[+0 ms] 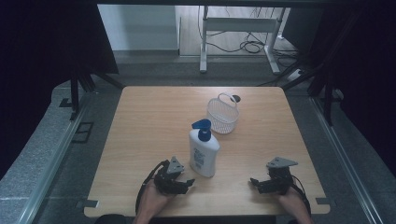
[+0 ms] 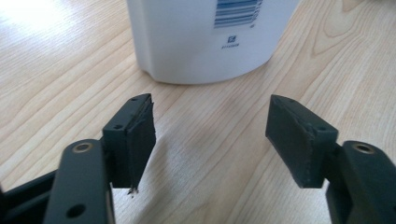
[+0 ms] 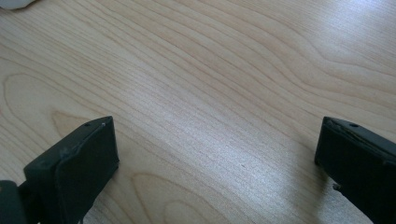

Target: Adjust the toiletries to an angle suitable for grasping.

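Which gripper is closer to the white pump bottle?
Left. The left gripper sits just beside the bottle, jaws open toward its base; the right gripper is farther off.

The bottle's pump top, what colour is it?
Blue, on a white bottle; pump top shows best in the high view.

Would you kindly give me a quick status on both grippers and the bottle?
Left gripper open, just short of the lotion bottle. Right gripper open, empty. Bottle upright, untouched. White basket behind it, path clear.

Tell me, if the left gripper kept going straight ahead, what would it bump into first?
Probably the white pump bottle. It stands just ahead of the left gripper, whose fingers are open with bare table between them. The exact gap is hard to judge.
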A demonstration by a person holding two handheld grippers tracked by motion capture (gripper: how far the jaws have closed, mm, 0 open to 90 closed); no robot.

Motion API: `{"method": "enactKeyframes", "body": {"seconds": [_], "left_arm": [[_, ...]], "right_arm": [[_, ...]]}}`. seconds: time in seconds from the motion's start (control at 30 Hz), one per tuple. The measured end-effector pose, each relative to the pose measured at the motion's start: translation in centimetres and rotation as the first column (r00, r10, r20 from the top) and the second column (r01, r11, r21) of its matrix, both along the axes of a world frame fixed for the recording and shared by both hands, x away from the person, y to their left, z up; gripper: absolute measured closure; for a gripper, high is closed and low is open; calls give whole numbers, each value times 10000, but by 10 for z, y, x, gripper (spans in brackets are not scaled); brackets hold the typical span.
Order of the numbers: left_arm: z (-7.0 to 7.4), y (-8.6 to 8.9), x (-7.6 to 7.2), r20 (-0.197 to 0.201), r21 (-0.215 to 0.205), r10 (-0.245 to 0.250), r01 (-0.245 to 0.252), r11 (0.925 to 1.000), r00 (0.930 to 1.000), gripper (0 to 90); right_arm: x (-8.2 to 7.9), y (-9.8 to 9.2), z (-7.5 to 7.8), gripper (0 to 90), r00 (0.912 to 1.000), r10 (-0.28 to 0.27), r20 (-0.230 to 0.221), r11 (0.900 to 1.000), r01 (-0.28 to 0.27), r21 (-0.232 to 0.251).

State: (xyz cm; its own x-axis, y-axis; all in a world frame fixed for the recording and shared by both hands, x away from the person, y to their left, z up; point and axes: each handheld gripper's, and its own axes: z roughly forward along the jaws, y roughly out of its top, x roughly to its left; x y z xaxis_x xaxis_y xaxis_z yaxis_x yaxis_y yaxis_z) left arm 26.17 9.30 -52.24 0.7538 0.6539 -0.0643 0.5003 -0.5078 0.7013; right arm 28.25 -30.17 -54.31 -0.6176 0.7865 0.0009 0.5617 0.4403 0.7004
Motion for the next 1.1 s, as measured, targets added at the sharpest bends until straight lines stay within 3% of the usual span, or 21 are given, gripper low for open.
{"method": "enactKeyframes", "body": {"seconds": [0.53,0.73,0.93,1.1], "left_arm": [[-9,9,2,-358,624,660,-637,9960,9972,142],[-14,9,3,-372,949,735,-697,9930,9966,129],[-16,9,2,-257,815,779,-755,9938,9966,123],[-19,13,1,-13,585,505,-504,9970,9987,117]], "right_arm": [[0,0,0,0,10000,9,3,10000,-9,4],[0,0,0,0,10000,10,3,10000,-10,2],[-1,0,0,2,10000,55,33,10000,-55,35],[-1,0,0,5,10000,73,20,9999,-73,77]]}}
